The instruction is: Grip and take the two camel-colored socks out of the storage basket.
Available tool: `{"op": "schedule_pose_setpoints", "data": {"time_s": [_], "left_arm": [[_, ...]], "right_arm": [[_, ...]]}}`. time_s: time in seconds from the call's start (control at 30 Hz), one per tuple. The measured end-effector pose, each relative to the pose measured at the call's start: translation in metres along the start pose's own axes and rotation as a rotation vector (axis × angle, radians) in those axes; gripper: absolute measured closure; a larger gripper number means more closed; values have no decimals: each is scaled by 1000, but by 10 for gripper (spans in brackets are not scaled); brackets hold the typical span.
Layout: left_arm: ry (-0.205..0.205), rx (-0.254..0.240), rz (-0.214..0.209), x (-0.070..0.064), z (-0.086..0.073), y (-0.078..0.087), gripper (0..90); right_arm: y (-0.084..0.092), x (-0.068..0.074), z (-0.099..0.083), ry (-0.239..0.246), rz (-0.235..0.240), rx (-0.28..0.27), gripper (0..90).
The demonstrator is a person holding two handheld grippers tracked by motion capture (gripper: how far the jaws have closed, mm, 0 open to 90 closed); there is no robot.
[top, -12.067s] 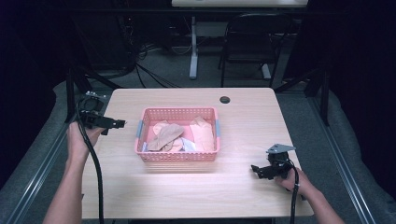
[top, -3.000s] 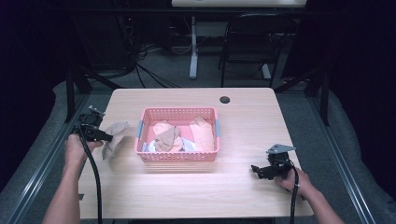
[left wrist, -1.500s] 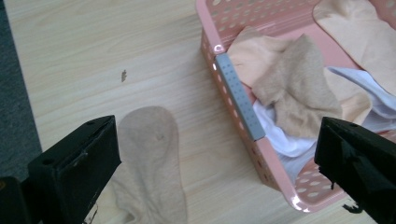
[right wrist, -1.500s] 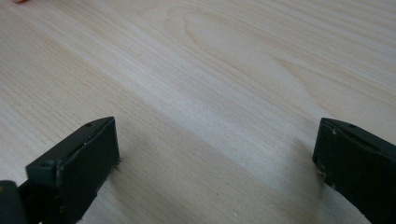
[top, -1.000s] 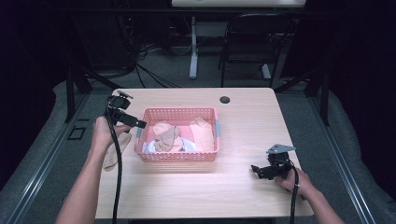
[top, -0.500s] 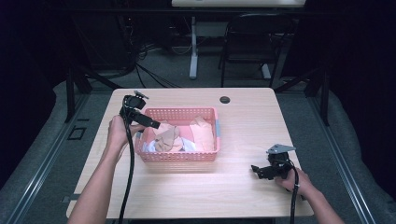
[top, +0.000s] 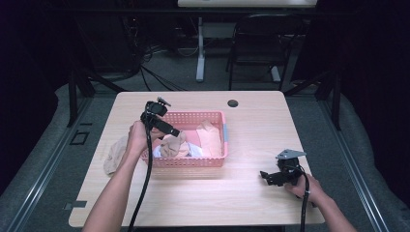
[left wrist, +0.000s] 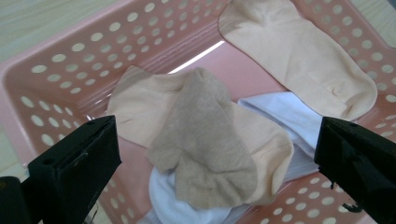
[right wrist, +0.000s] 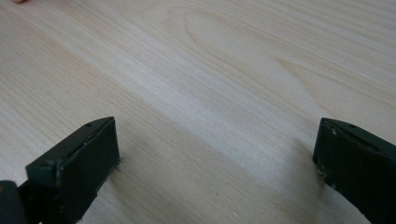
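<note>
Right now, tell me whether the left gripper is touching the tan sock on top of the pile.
Apart. In the left gripper view, the left gripper has its jaws wide open, one on either side of the tan sock, with basket visible between each jaw and the sock.

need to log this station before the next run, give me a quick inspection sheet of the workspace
surface: light wooden table, with a dark round grommet near its far edge
job's things: pink perforated basket holding a tan sock on top, peach socks and white socks; one more tan sock lies on the table left of the basket
clutter: nothing seen
grippers: left gripper above the basket, jaws open, empty; right gripper low over bare table, jaws open, empty
cables: a black cable trails from the left gripper; loose cables on the floor beyond the table
surroundings: dark room, a black chair and a white desk leg behind
</note>
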State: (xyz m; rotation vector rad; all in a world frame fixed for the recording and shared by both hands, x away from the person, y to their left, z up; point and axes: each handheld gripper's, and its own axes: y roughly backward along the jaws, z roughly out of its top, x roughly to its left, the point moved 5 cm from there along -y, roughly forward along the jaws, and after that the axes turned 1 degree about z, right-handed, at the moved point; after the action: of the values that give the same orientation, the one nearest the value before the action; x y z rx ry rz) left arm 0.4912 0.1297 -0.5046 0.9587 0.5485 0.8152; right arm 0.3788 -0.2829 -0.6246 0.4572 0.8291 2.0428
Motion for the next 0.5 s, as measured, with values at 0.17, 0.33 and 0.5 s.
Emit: {"op": "schedule_pose_setpoints", "data": {"time_s": [0.17,0.33,0.5], "left_arm": [[-8,30,-6,-5,1,-12,11],[-5,51,-13,-7,0,-21,34],[7,81,-26,-5,-1,-30,72]], "right_arm": [[0,0,0,0,0,0,0],[0,0,0,0,0,0,0],[0,0,0,0,0,0,0]]}}
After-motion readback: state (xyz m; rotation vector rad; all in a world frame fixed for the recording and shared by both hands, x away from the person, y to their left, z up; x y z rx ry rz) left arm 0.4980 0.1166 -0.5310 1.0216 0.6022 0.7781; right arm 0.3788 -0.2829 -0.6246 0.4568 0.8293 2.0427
